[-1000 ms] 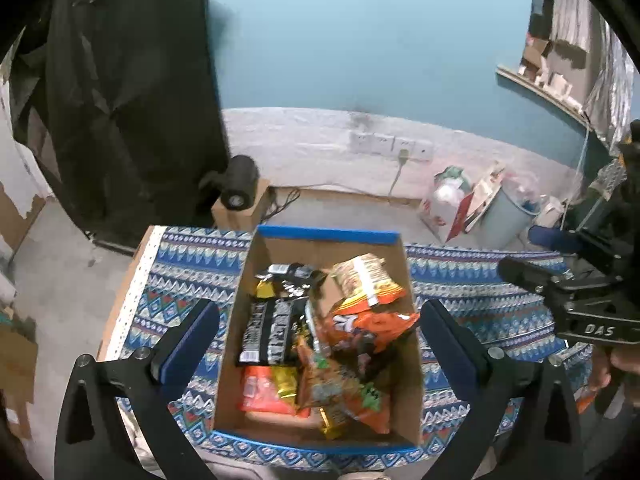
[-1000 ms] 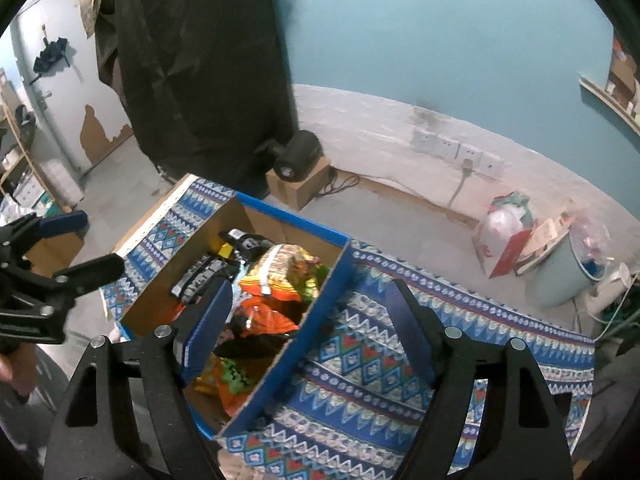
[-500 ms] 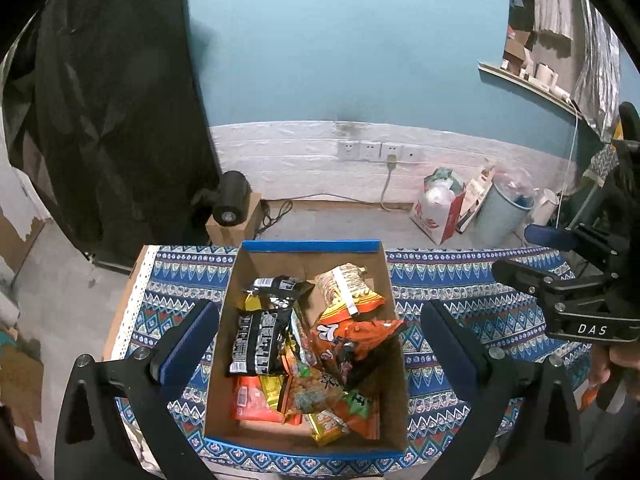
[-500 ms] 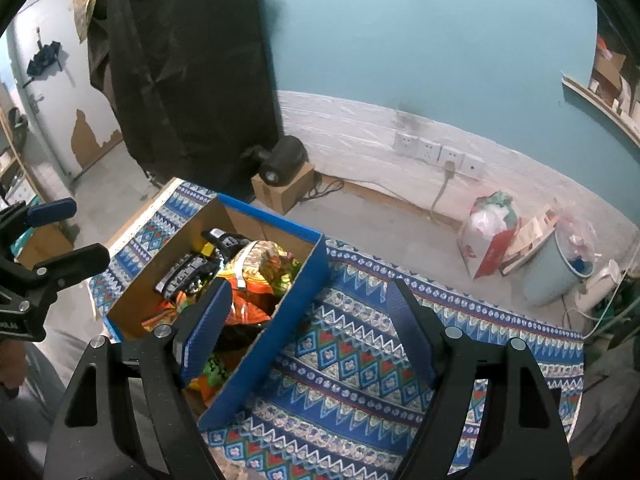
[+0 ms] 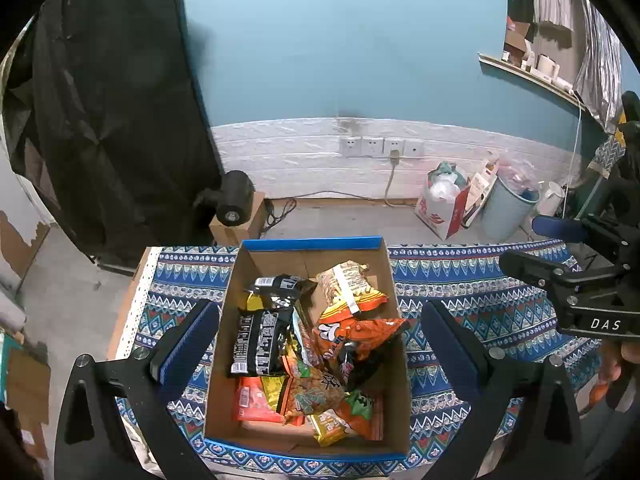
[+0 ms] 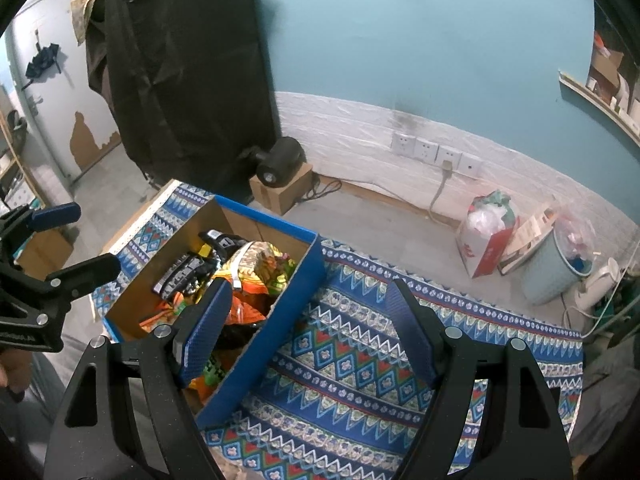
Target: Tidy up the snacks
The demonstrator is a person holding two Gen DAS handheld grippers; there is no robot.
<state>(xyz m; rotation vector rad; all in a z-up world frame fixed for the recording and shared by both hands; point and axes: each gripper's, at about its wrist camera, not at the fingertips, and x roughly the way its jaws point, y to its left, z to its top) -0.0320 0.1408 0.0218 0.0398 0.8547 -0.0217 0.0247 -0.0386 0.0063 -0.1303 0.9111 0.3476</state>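
A cardboard box with a blue rim [image 5: 312, 243] sits on a table with a blue patterned cloth [image 5: 472, 292]. It holds several snack packets: a black packet [image 5: 260, 340], a yellow-orange packet [image 5: 348, 284], an orange packet [image 5: 356, 336]. My left gripper [image 5: 320, 336] is open and empty, high above the box. My right gripper [image 6: 308, 328] is open and empty, above the box's right wall [image 6: 280, 320] and the cloth [image 6: 360, 360]. Each gripper shows in the other's view: the right one [image 5: 560, 256], the left one [image 6: 68, 244].
Beyond the table are a black cylinder on a small carton [image 5: 236, 200], wall sockets [image 5: 380, 146], a red-white bag [image 5: 444, 200] and a pale blue bin [image 5: 508, 208]. A black curtain [image 5: 112, 100] hangs at the left.
Both grippers have risen and drawn back from the box, so box and table look smaller and lower in both views. Both stayed open and empty. The snacks have not moved.
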